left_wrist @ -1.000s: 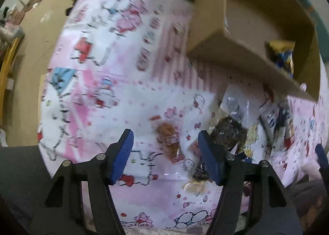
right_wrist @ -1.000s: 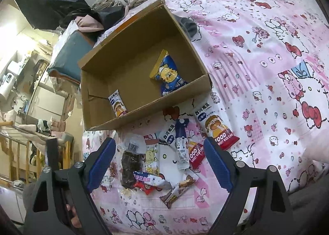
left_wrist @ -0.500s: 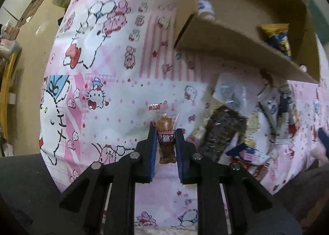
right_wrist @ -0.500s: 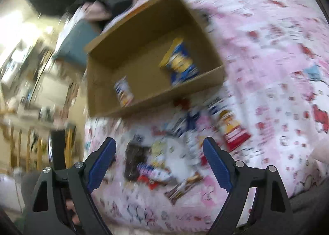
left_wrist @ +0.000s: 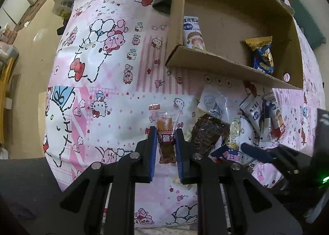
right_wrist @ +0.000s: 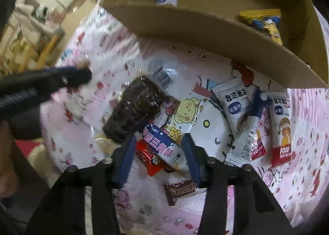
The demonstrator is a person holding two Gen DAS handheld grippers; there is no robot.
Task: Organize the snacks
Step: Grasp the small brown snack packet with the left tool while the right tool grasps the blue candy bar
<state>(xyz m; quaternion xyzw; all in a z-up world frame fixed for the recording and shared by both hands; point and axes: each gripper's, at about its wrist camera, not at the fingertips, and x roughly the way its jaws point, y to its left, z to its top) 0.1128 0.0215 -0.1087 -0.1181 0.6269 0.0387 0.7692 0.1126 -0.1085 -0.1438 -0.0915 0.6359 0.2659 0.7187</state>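
Two grippers at work over the snack pile.
Left gripper (left_wrist: 166,142) clamps a slippery clear-wrapped snack (left_wrist: 165,132); right gripper (right_wrist: 157,148), jaws apart around overlapping packets (right_wrist: 159,142), could snag two.

Left gripper (left_wrist: 166,144) closed, 2 blue pads clamped from either side on a clear packet (left_wrist: 165,132), tilted down toward the bedsheet. Right gripper (right_wrist: 157,150) lowered over the pile, jaws partly apart, straddling a blue-and-white wrapper (right_wrist: 162,146) without clear contact.
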